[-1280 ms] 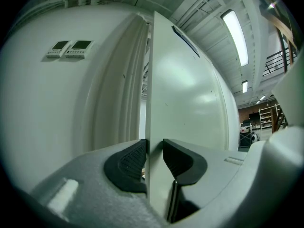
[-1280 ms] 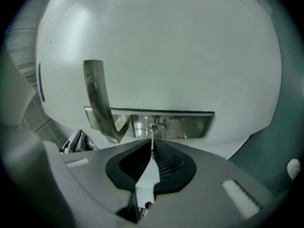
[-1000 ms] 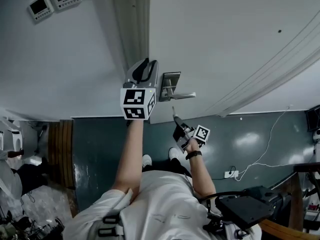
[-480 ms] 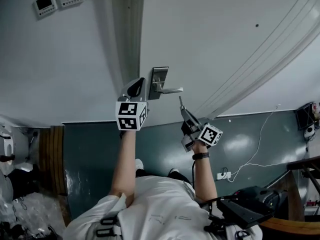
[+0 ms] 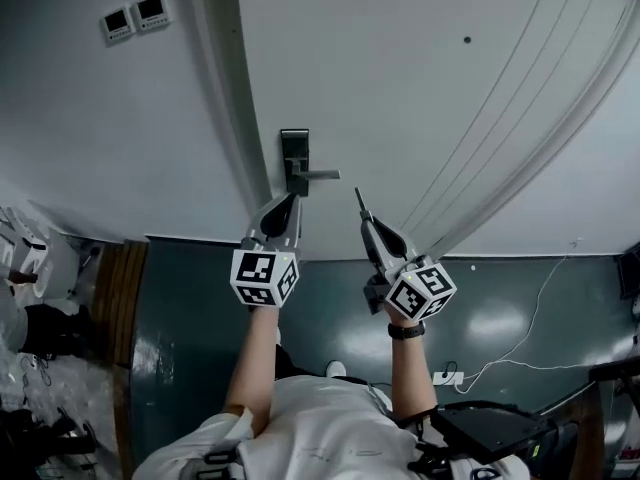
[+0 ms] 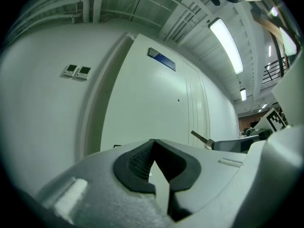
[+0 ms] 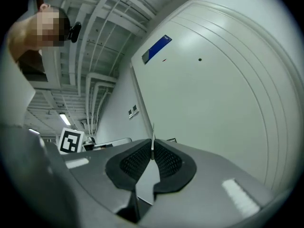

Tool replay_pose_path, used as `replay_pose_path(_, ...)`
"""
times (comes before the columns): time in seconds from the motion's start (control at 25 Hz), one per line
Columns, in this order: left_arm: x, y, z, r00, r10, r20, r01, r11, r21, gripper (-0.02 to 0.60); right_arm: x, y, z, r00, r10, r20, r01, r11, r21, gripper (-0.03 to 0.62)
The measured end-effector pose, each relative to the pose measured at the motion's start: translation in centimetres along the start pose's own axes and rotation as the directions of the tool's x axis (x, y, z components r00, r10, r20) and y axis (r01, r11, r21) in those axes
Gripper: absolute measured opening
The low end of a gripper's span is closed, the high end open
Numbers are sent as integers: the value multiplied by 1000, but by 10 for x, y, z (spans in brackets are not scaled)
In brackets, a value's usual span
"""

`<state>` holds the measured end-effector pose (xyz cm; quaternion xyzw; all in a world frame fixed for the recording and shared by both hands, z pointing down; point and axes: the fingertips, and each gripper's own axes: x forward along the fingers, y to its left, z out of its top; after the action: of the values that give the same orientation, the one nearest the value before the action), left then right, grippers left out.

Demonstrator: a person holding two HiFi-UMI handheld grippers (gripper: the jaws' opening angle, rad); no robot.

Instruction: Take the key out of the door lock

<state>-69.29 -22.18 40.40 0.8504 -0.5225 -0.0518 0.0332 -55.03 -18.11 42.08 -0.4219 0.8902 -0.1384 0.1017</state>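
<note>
**Operator:** How far along am I?

**Observer:** Going left to right from the door lock (image 5: 294, 158): well off to its upper left, two small wall panels (image 5: 135, 15) hang on the wall, and they have no part in this job. Just below the lock and a touch left, your left gripper (image 5: 290, 200) points toward the door (image 5: 420, 78). Its jaws are pressed together with nothing between them, and it is clear of the lock.

**Operator:** And the key?

**Observer:** Below and to the right of the lock, past the lever handle (image 5: 318, 175), your right gripper (image 5: 366, 218) has its jaws closed on the key (image 5: 358, 199). The pads pinch the flat of it and the blade sticks out beyond them toward the door. The key is apart from the lock, not in it.

**Operator:** So the pulling is done?

**Observer:** I'd judge so: the key is out and held in the air. The keyhole itself is too small and dark for me to read, so I can't say how it looks. What seems left is to carry the key away or set it down; I see nothing more to do at the lock.
</note>
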Motion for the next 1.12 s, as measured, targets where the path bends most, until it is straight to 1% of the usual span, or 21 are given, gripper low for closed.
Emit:
replay_pose_path(0.04,-4,-10,0,1000,6,3,-6,1000,9,0,-4,1,3,1000,0,1,0,1000,-12,29)
replay_pose_path(0.08,-7,-17,1,1000,13,3,-13,1000,23,0,-6,3,4,1000,12,8,-12,1000,-2,29)
replay_pose_path(0.16,-12,-27,4,1000,25,2,-25,998,56,0,-11,9,5,999,40,33,-42,998,49,29)
replay_pose_path(0.2,-14,-31,7,1000,27,4,-28,997,70,0,-14,12,5,999,36,40,-38,998,53,29)
replay_pose_path(0.28,-15,-36,15,999,28,21,-30,996,87,0,-19,17,9,999,-1,39,0,1000,5,29)
replay_pose_path(0.36,-14,-37,27,999,22,46,-27,995,100,0,-17,18,20,997,-55,49,58,997,-55,29)
replay_pose_path(0.48,-17,-34,44,996,24,82,-33,993,115,0,-8,23,39,989,-132,66,142,975,-171,29)
replay_pose_path(0.56,-27,-26,52,994,37,99,-47,994,102,0,-1,36,46,986,-150,75,164,960,-228,29)
replay_pose_path(0.64,-35,-15,55,994,45,101,-54,995,86,0,7,52,48,987,-142,80,158,955,-251,29)
replay_pose_path(0.76,-43,-6,56,994,41,98,-50,995,86,0,15,68,43,989,-125,79,141,957,-253,29)
replay_pose_path(0.88,-50,-1,54,996,26,89,-33,996,83,0,21,74,36,990,-126,68,139,959,-249,29)
replay_pose_path(1.12,-65,10,41,997,23,68,-25,999,29,0,23,88,15,992,-125,29,128,963,-235,29)
